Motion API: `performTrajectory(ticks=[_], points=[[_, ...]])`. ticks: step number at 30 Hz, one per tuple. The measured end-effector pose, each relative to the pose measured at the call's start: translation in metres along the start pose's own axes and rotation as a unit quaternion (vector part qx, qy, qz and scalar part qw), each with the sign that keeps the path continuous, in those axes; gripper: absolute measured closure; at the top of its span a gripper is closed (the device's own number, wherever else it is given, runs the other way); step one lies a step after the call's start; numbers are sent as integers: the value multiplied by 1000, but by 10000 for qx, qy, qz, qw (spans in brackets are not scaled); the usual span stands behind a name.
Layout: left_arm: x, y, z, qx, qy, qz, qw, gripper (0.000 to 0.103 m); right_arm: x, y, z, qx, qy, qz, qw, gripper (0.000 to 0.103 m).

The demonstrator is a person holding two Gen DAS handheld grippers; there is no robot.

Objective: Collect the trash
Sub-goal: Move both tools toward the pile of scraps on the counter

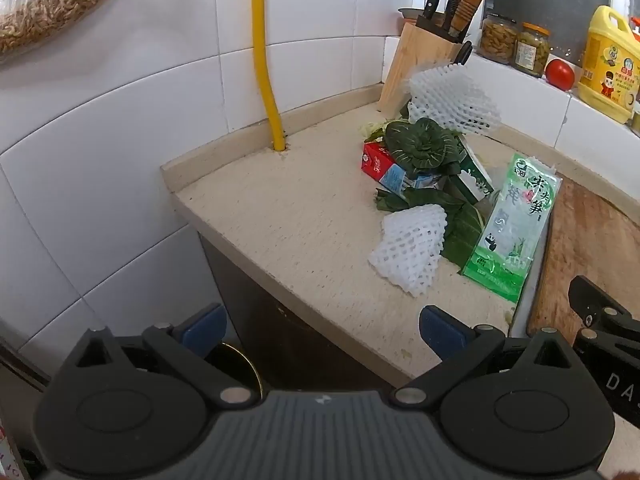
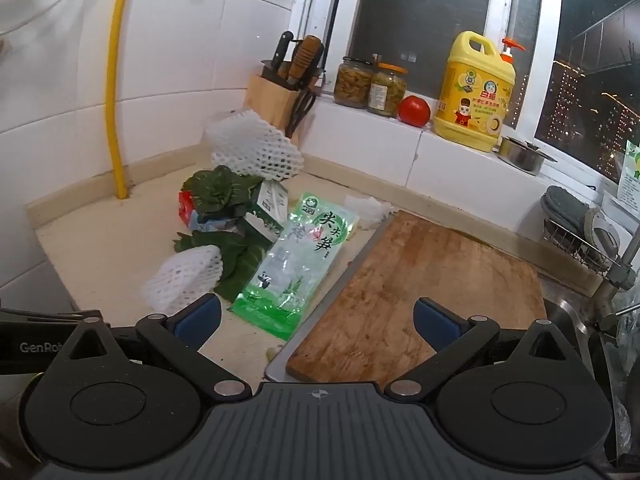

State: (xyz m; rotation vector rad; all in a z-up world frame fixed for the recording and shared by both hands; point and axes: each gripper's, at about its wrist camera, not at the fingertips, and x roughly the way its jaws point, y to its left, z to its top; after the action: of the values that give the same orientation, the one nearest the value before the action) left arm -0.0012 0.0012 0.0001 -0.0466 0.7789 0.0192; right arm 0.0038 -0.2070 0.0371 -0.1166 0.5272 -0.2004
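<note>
A heap of trash lies on the beige counter (image 1: 304,220): a small white foam net (image 1: 410,254) (image 2: 184,278), a larger foam net (image 1: 452,98) (image 2: 252,146), a green plastic packet (image 1: 510,224) (image 2: 296,260), green leaves (image 1: 420,142) (image 2: 218,192), a red carton (image 1: 378,162) and a green-white carton (image 2: 268,210). My left gripper (image 1: 324,330) stands open near the counter's front left edge, short of the small net. My right gripper (image 2: 316,322) is open too, above the packet's near end and the board, with nothing between its fingers.
A worn wooden cutting board (image 2: 420,284) on a metal tray lies right of the trash. A knife block (image 2: 276,98), jars (image 2: 354,82), a tomato (image 2: 414,111) and a yellow detergent jug (image 2: 474,90) stand along the back. A yellow pipe (image 1: 264,52) rises from the counter. A sink is at far right.
</note>
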Motion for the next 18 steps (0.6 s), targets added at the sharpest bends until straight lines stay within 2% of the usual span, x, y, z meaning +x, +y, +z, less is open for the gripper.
performTrajectory(ticks=[18], points=[[-5,3,-5,-37,-27,-68,10000,4,-6,6,-2,0,-31,16,10000,0]])
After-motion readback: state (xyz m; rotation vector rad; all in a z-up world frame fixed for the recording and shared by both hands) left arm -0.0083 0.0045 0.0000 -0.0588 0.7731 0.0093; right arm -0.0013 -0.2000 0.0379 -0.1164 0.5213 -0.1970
